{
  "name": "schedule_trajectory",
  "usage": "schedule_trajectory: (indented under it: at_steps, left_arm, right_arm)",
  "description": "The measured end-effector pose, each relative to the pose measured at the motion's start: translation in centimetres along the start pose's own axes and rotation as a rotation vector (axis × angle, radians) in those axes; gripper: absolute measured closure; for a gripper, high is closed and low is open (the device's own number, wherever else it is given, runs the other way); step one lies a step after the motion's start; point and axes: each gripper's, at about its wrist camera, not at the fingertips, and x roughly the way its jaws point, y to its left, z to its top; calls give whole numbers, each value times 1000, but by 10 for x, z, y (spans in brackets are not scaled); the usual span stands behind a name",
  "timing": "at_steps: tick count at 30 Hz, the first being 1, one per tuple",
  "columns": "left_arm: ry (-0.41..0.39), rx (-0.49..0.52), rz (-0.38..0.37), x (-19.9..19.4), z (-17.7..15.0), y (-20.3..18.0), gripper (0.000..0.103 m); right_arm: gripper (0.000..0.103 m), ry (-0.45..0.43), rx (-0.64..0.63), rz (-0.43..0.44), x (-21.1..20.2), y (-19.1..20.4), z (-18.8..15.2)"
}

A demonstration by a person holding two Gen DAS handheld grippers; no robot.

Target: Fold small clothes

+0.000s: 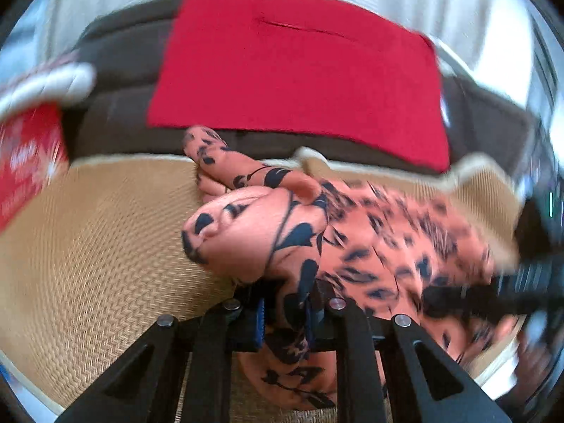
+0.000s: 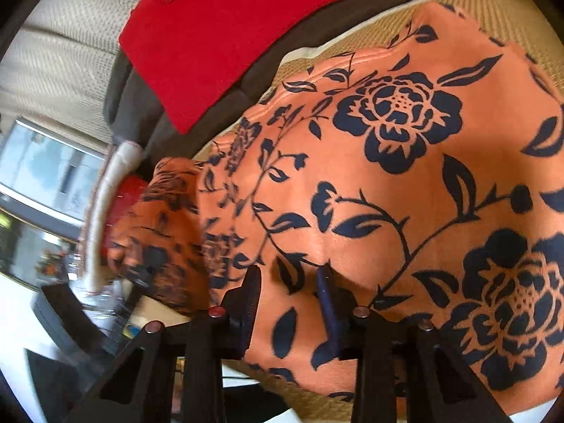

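An orange garment [image 1: 370, 232] printed with dark blue flowers lies on a tan woven mat [image 1: 105, 232]. My left gripper [image 1: 285, 312] is shut on a bunched part of it, and the cloth hangs lifted and blurred around the fingers. In the right wrist view the garment [image 2: 405, 183] spreads mostly flat. My right gripper [image 2: 288, 282] stands over its near part with the fingers apart and cloth showing between them. I see no clear pinch there. The lifted bunch [image 2: 165, 211] shows at the left, with a dark blur below it that may be the left gripper.
A flat red cloth [image 1: 296, 81] lies on a dark brown cushion [image 1: 120, 60] behind the mat. A red and white fabric item [image 1: 31, 134] sits at the left. Pale curtains hang behind. A window [image 2: 46, 169] and a white surface [image 2: 21, 317] show at the left.
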Motion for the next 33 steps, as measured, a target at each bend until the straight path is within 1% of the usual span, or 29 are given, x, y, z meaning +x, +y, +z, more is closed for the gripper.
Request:
schedule_trajectory:
  at_steps: [1, 3, 4, 5, 6, 7, 10, 12, 14, 18, 20, 23, 24, 25, 26, 27, 28, 29, 30, 33]
  left_arm:
    - [0, 54, 0, 1, -5, -12, 88]
    - [-6, 121, -6, 3, -11, -27, 89]
    - [-8, 156, -8, -4, -19, -34, 89]
    - [-8, 182, -6, -3, -22, -38, 89]
    - [-9, 200, -4, -3, -24, -42, 89]
    - [-12, 218, -1, -3, -27, -44, 89]
    - [-14, 231, -4, -3, -30, -44, 89]
    - [-16, 233, -4, -1, -29, -44, 89]
    - [-17, 235, -4, 3, -30, -45, 89]
    - [-20, 244, -7, 3, -31, -45, 90]
    - [-22, 253, -8, 2, -32, -44, 90]
    - [-24, 259, -12, -1, -33, -44, 90]
    - [-25, 262, -12, -2, -34, -44, 90]
    - [-26, 264, -12, -2, -35, -44, 90]
    - [-26, 265, -11, -2, -35, -44, 90]
    - [-27, 264, -11, -3, -36, -44, 90]
    - [-24, 260, -9, -4, -36, -43, 90]
    - [-20, 254, -13, -5, -35, -42, 90]
    - [-18, 247, -17, -6, -35, -41, 90]
    - [-29, 238, -43, -12, -35, -44, 90]
  right_arm:
    - [66, 1, 4, 18, -2, 0, 4]
    - [65, -6, -21, 57, -6, 5, 16]
    - [65, -14, -45, 84, -6, 10, 23]
    - [54, -15, -66, 107, -6, 15, 30]
    - [25, -9, -88, 133, -3, 21, 38]
    - [20, -3, -98, 155, 1, 25, 44]
    - [20, 23, -157, 221, 18, 43, 62]
    - [20, 57, -223, 217, 31, 57, 69]
    - [20, 102, -295, 187, 48, 76, 76]
    - [20, 126, -438, 109, 71, 113, 89]
    - [20, 154, -521, 57, 79, 134, 90]
    - [20, 213, -607, -17, 95, 156, 86]
    - [23, 226, -615, -31, 101, 160, 84]
    - [23, 241, -622, -50, 106, 161, 81]
    - [31, 255, -630, -81, 113, 163, 76]
    - [58, 269, -649, -111, 119, 165, 74]
    - [73, 288, -676, -149, 125, 165, 71]
    - [78, 294, -700, -192, 130, 162, 66]
    - [83, 285, -697, -200, 130, 159, 65]
    - [88, 244, -656, -174, 109, 149, 68]
